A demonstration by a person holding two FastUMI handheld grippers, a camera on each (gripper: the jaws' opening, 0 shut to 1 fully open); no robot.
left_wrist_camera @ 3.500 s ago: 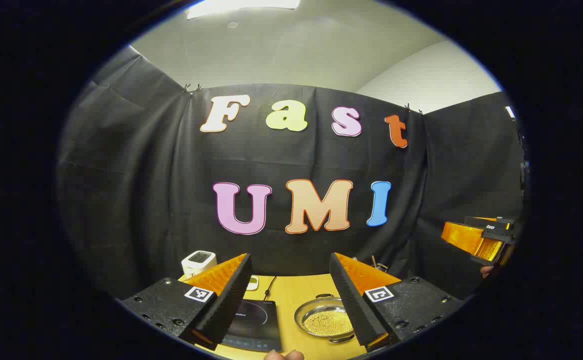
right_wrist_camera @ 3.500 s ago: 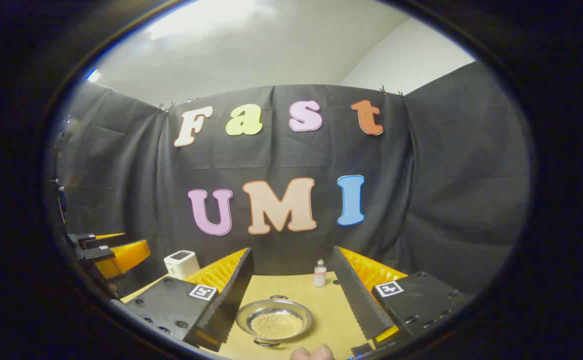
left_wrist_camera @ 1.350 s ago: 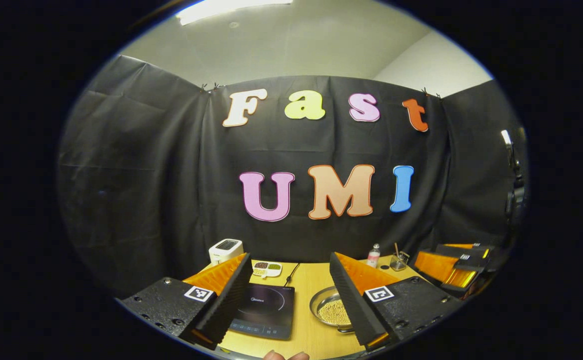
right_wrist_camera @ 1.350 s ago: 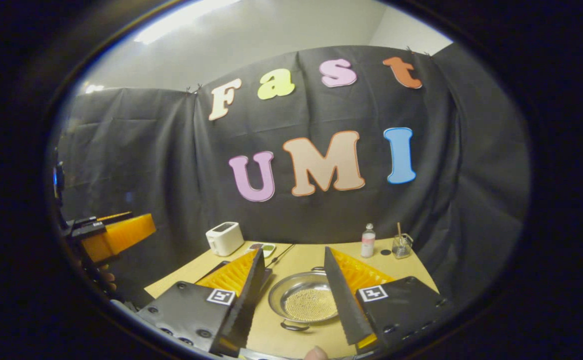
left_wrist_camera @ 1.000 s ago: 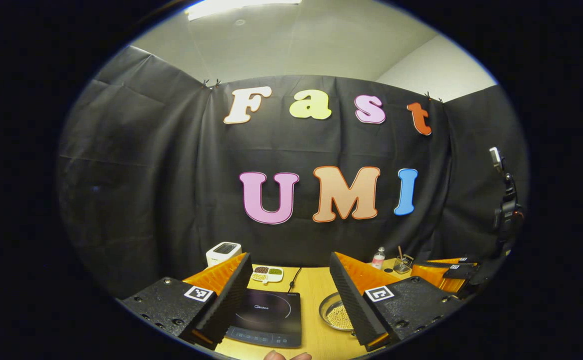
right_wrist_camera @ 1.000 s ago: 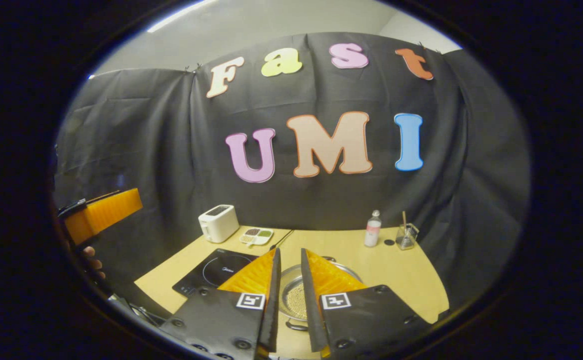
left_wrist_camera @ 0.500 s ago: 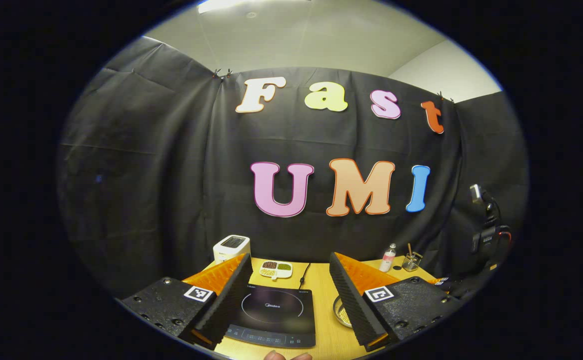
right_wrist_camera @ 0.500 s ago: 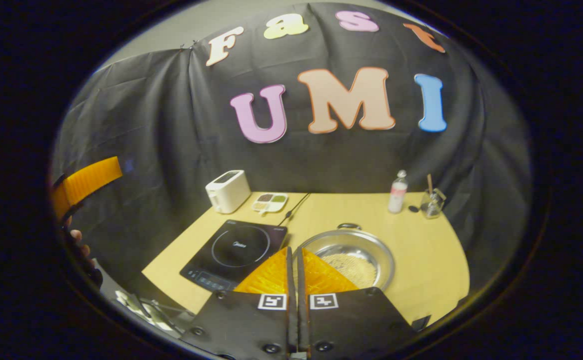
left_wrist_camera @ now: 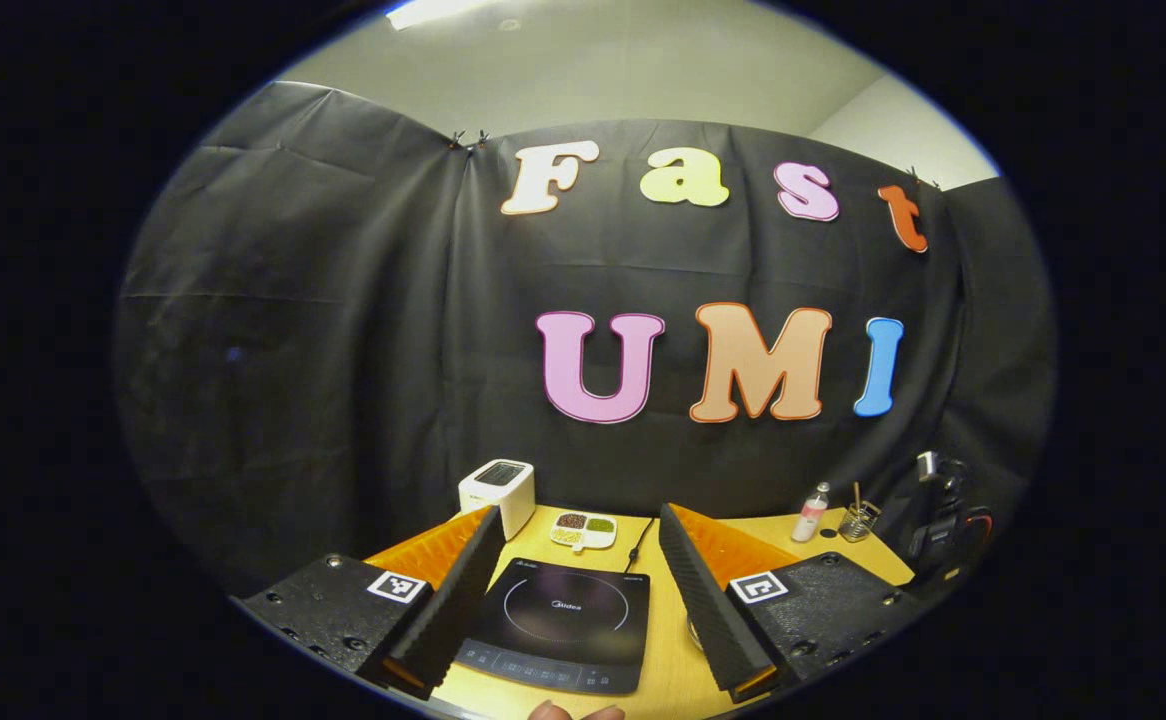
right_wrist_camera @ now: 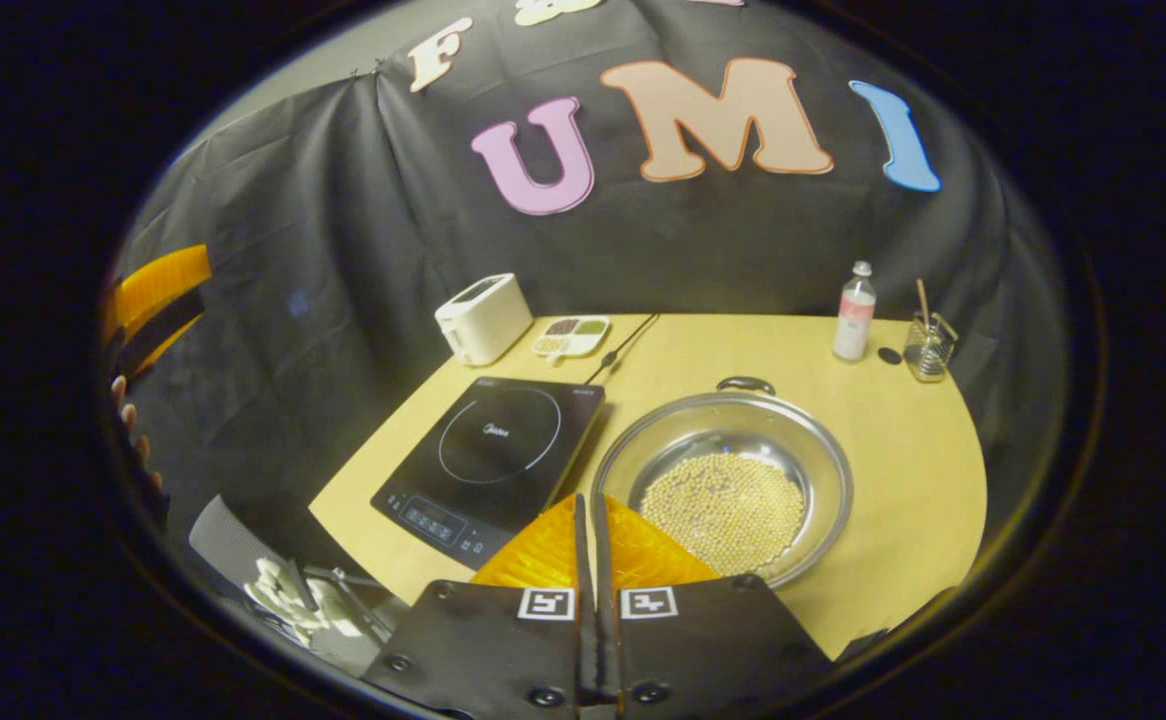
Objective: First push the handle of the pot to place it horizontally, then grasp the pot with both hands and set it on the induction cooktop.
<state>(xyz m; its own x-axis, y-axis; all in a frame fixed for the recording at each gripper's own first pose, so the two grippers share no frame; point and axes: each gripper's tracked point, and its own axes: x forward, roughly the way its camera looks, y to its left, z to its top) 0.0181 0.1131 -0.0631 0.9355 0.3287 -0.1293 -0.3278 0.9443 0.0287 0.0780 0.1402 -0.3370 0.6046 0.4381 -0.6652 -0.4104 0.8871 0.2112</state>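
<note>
The pot [right_wrist_camera: 723,480] is a wide, shallow steel pan with a loop handle [right_wrist_camera: 745,384] at its far rim, holding pale beans [right_wrist_camera: 723,510]. It sits on the table [right_wrist_camera: 903,440] just right of the cooktop [right_wrist_camera: 493,450]. The right gripper [right_wrist_camera: 588,520] is clenched on nothing, tips near the pot's near rim. The left gripper [left_wrist_camera: 575,570] is spread wide above the cooktop [left_wrist_camera: 563,620]. A small dish [right_wrist_camera: 570,337] holds dark and green grains.

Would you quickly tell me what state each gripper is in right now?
Left gripper: open, holding nothing, above the induction cooktop.
Right gripper: closed, fingers together, nothing between them, near the pot.
</note>
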